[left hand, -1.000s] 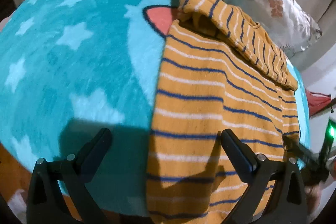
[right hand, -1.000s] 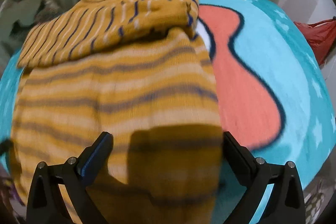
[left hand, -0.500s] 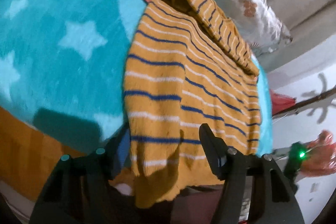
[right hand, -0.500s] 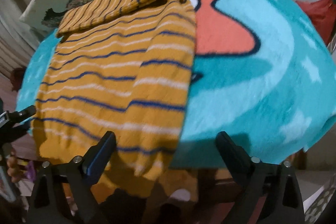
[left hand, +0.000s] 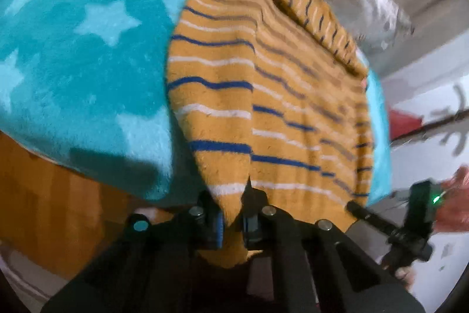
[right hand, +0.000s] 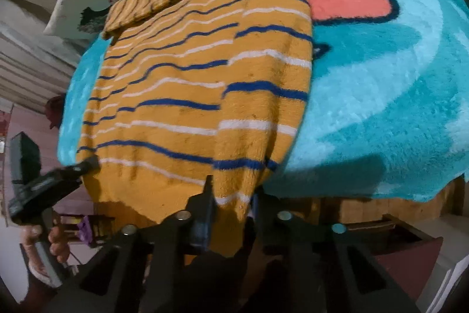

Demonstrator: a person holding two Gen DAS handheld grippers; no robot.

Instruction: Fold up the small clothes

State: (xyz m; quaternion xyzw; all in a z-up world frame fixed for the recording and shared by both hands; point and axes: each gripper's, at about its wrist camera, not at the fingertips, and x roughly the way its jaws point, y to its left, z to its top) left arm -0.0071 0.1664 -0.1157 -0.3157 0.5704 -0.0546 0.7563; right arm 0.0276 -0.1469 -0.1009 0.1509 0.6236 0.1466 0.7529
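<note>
Both grippers, left [left hand: 233, 220] and right [right hand: 231, 213], just closing, now clamping hem corners of sweater [right hand: 199, 78] overhanging blanket [right hand: 381, 96] edge; risking thin bite slipping, uneven lift skewing fold.

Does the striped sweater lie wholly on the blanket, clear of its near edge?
No: the sweater's hem hangs past the blanket's near edge.

Teal star blanket [left hand: 73, 72] over wooden base [left hand: 58, 210]; floral pillow [right hand: 79, 2] behind.
</note>
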